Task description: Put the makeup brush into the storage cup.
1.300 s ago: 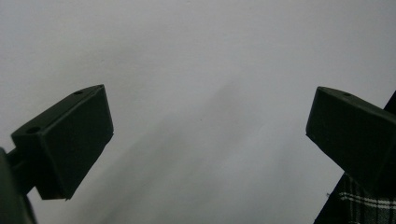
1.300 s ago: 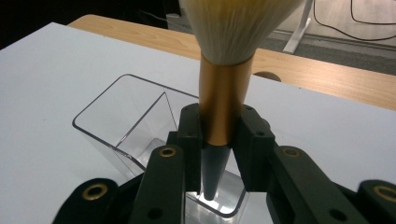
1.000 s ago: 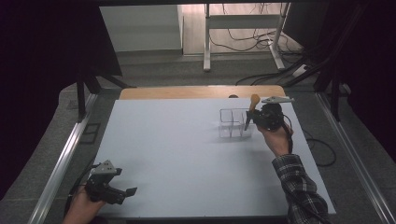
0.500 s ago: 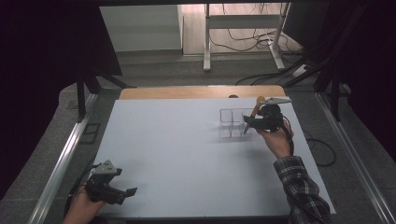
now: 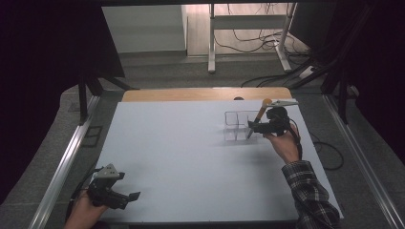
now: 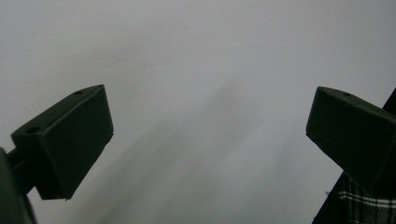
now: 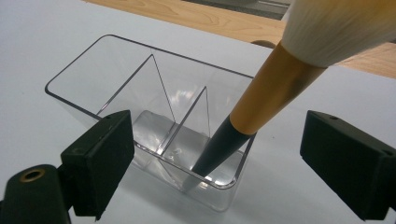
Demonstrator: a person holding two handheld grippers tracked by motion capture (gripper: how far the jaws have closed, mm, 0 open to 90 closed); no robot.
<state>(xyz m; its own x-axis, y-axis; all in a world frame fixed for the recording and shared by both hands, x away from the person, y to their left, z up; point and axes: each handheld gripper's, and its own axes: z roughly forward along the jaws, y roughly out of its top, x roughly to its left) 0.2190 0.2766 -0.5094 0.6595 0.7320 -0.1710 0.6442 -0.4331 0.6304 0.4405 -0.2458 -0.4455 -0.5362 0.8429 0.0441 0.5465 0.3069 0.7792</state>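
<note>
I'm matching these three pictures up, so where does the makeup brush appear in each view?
High view: the makeup brush is right of centre, leaning in the clear divided organizer, beside the right tool.
Left gripper view: not in it; white table between its jaws.
Right gripper view: brush right of centre, tip in the organizer's end compartment.
Shared landmark: the white table.

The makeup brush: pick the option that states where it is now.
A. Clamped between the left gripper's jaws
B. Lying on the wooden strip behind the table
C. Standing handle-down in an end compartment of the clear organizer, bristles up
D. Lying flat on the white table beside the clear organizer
C. In the right gripper view the brush leans with its dark handle tip inside an end compartment of the clear organizer, and the right gripper jaws stand apart on either side of it.
</note>
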